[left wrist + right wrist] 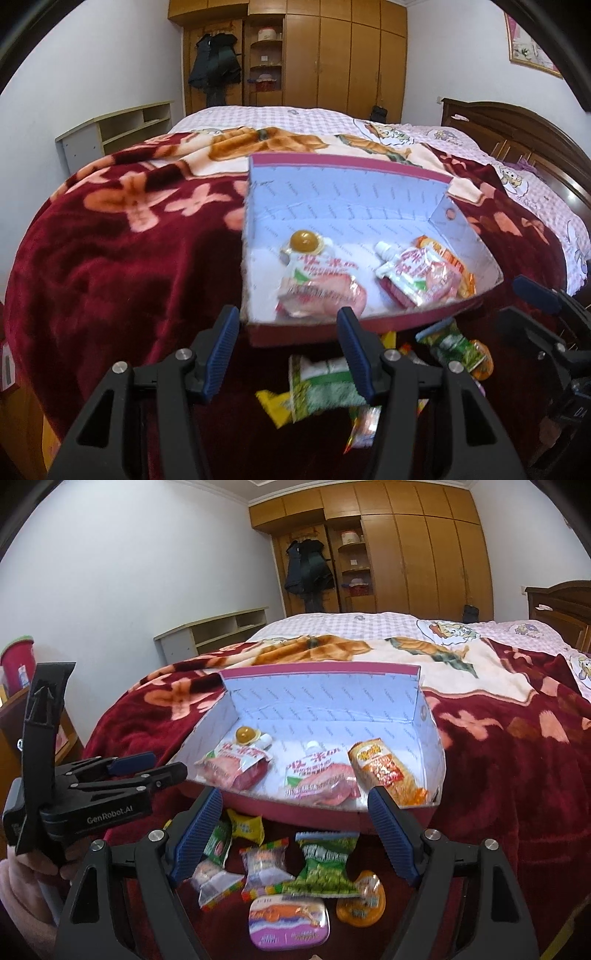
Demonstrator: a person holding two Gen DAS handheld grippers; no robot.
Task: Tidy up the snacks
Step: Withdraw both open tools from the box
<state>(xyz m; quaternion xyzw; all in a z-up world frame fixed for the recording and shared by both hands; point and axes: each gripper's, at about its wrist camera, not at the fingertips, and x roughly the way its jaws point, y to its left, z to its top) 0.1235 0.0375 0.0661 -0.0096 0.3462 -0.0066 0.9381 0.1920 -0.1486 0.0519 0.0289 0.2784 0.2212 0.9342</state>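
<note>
Below both fingers' spread, empty tips: loose snacks [280, 864] on blanket [498, 775], before box [325, 701].

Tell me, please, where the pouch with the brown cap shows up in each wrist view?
Left wrist: the brown-capped pouch lies left of centre in the box, just above the left gripper.
Right wrist: the same pouch lies at the box's left end, above the right gripper.
Shared landmark: the white-capped pouch lies to its right.

Left gripper [147, 766] — black frame, white "GenRobot.AI" lettering, silver screws, right gripper [295, 830] — ribbed blue pads [197, 834], pink fuzzy sleeve [22, 904]
</note>
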